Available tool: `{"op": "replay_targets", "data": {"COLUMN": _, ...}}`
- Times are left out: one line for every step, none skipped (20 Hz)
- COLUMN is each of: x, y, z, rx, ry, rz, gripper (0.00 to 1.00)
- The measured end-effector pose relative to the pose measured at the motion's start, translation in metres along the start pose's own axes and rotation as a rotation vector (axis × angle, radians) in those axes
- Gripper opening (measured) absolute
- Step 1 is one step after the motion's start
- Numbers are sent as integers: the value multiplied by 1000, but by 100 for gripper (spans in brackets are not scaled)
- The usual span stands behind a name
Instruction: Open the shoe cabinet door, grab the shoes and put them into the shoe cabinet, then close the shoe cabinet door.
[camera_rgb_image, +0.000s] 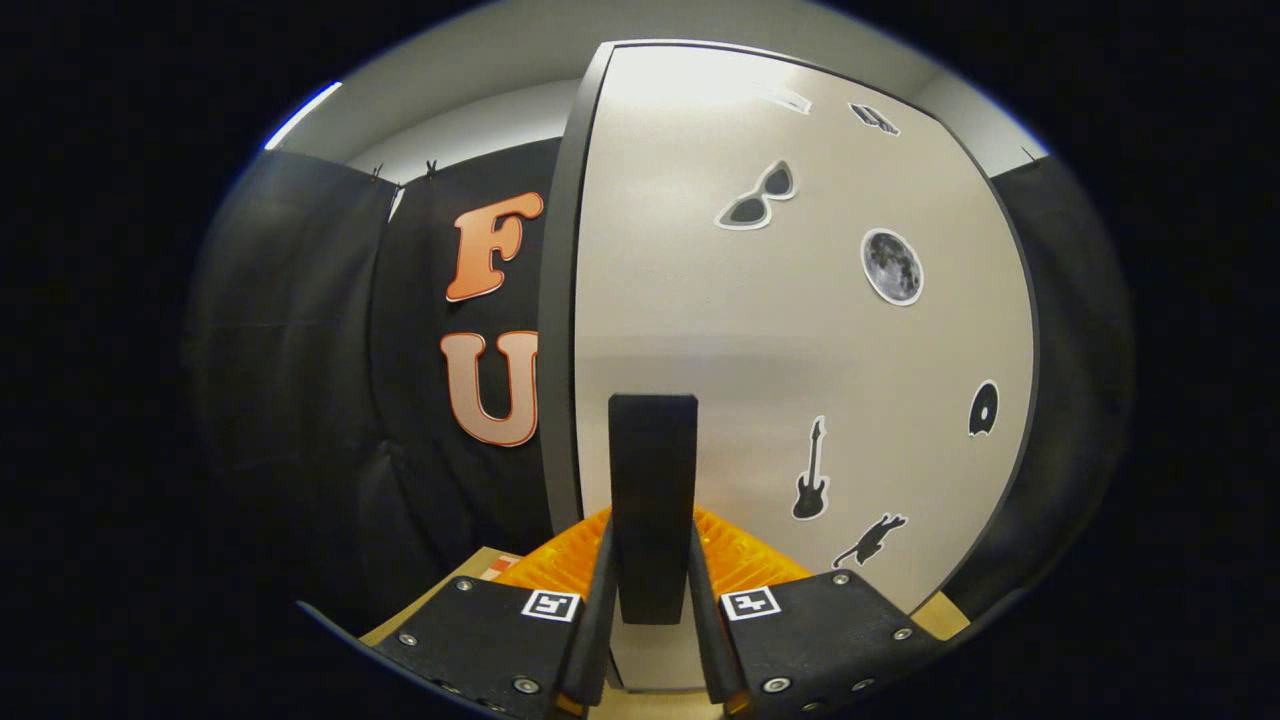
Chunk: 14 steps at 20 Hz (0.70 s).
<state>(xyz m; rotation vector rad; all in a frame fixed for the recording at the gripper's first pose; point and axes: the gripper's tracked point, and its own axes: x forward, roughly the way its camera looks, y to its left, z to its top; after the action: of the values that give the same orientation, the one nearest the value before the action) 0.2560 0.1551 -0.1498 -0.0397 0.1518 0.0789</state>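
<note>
To the left hung the black cloth wall (300, 380) of the booth, well back from everything, so there looked to be open room on that side for a door to swing or an arm to follow it. Next came the dark left edge (560, 300) of the cabinet door, a long upright line with the cloth showing beyond it.

Then the gripper (652, 590) itself, pointed straight at the door (800, 360). Its two fingers stood close on either side of a tall black handle (652, 480) that rose from between them against the pale panel. They looked clamped on it, though where pad met handle was hard to make out. I took the step to be working the door by that handle; whether it was being drawn open or pushed home I could not tell. Either way, the pull wanted to follow the door's arc, wrist turning with it, so the handle would not twist out of the grip.

Rightward the panel carried stickers: sunglasses (757, 197), a moon (892, 266), a guitar (811, 472), a cat (870, 541). Past its right edge was more dark cloth, closer in, so less room there. I saw no shoes.
</note>
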Motion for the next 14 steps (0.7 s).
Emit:
{"op": "replay_targets", "data": {"x": 0, "y": 0, "z": -1, "rx": 5, "ry": 1, "rz": -4, "gripper": 36}}
{"op": "replay_targets", "data": {"x": 1, "y": 1, "z": -1, "rx": 29, "ry": 1, "rz": 0, "gripper": 36}}
{"op": "replay_targets", "data": {"x": 1, "y": 2, "z": -2, "rx": 60, "ry": 7, "rz": 3, "gripper": 34}}
{"op": "replay_targets", "data": {"x": 1, "y": 3, "z": -2, "rx": 76, "ry": 12, "rz": 1, "gripper": 34}}
{"op": "replay_targets", "data": {"x": 0, "y": 2, "z": -2, "rx": 65, "ry": 11, "rz": -3, "gripper": 34}}
{"op": "replay_targets", "data": {"x": 0, "y": 1, "z": -2, "rx": 48, "ry": 11, "rz": -10, "gripper": 35}}
{"op": "replay_targets", "data": {"x": 1, "y": 2, "z": -2, "rx": 35, "ry": 9, "rz": -16, "gripper": 32}}
{"op": "replay_targets", "data": {"x": 1, "y": 2, "z": -2, "rx": 27, "ry": 8, "rz": -17, "gripper": 31}}
{"op": "replay_targets", "data": {"x": 1, "y": 3, "z": -2, "rx": 29, "ry": 7, "rz": -14, "gripper": 30}}
{"op": "replay_targets", "data": {"x": -1, "y": 2, "z": -2, "rx": 34, "ry": 8, "rz": -12, "gripper": 28}}
{"op": "replay_targets", "data": {"x": 0, "y": 2, "z": -3, "rx": 39, "ry": 7, "rz": -10, "gripper": 26}}
{"op": "replay_targets", "data": {"x": 0, "y": 2, "z": -2, "rx": 42, "ry": 3, "rz": -13, "gripper": 25}}
{"op": "replay_targets", "data": {"x": 0, "y": 3, "z": -2, "rx": 30, "ry": -3, "rz": -19, "gripper": 24}}
{"op": "replay_targets", "data": {"x": 0, "y": 2, "z": -3, "rx": 11, "ry": -6, "rz": -23, "gripper": 23}}
